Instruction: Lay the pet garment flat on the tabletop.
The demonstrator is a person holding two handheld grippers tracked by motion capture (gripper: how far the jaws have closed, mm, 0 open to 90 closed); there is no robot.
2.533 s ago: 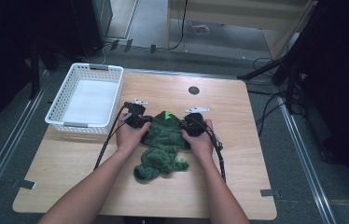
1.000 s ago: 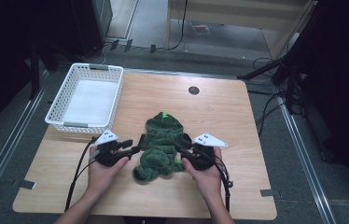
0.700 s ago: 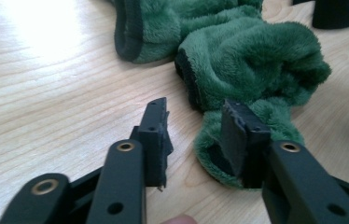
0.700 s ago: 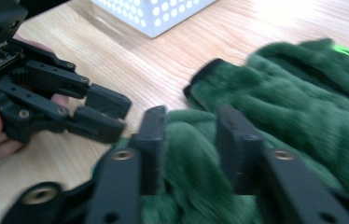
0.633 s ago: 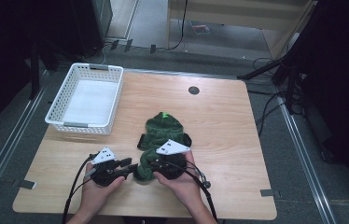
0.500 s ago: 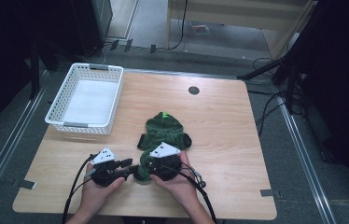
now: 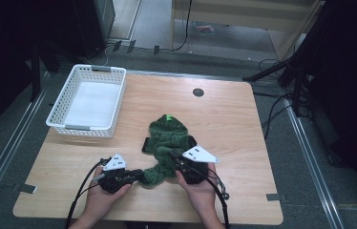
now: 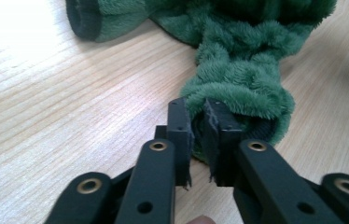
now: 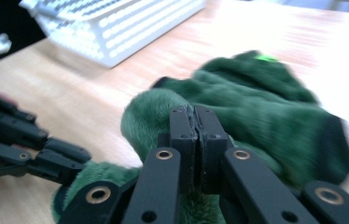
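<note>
Since a second ago both grippers dropped to the near end of the green fleece garment point(image 7: 167, 143): the left gripper point(image 7: 136, 175) pinches its cuff, the right gripper point(image 7: 176, 155) is clamped on fleece beside it. Looks like folding toward the hood, right of the white basket point(image 7: 89, 102) on the desk point(image 7: 234, 124).

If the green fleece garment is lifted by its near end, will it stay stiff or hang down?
The garment probably hangs limp: it already lies bunched in soft folds. Its deep pile suggests it is light and not slippery. The left hand-held gripper pinches a hem, so it likely holds.
</note>
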